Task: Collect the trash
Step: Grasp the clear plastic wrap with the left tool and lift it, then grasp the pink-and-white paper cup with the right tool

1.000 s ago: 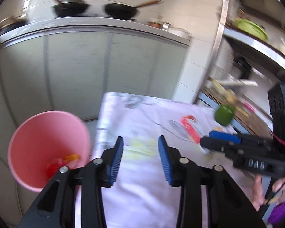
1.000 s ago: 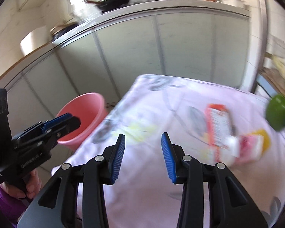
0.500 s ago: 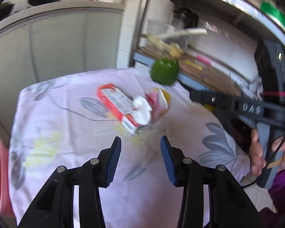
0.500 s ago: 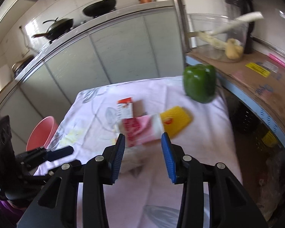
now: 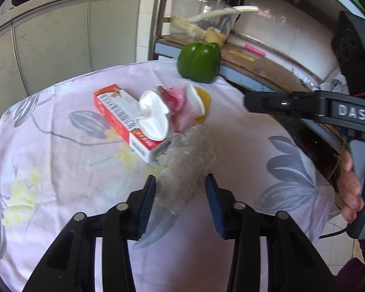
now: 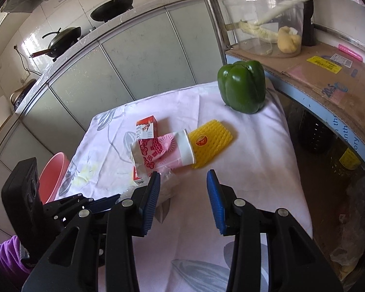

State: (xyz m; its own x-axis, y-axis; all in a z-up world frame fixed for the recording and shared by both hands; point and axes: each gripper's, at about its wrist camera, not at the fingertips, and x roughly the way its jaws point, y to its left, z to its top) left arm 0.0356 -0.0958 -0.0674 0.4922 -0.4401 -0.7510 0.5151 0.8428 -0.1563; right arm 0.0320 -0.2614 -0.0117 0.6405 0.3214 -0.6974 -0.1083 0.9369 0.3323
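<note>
Crumpled clear plastic wrap (image 5: 187, 163) lies on the flowered tablecloth (image 5: 60, 170). My left gripper (image 5: 181, 194) straddles its near end, jaws closing, with the wrap between the blue pads. Just beyond are a red-and-white carton (image 5: 124, 119), a squashed pink paper cup (image 5: 175, 107) and a yellow foam net (image 6: 211, 141). My right gripper (image 6: 183, 187) hovers open over bare cloth in front of the cup (image 6: 165, 150), nothing between its fingers. The wrap (image 6: 168, 182) shows just left of its left finger. The left gripper (image 6: 95, 204) appears low at the left.
A green bell pepper (image 6: 243, 88) stands at the table's far right corner. A pink bin (image 6: 53, 172) sits on the floor left of the table. A cardboard-covered shelf (image 6: 328, 73) with a clear bowl borders the right side. Cabinets stand behind.
Both views swung away from the pink bin toward the trash pile. The left gripper came down over the plastic wrap and its jaws narrowed. The right gripper settled before the cup.
</note>
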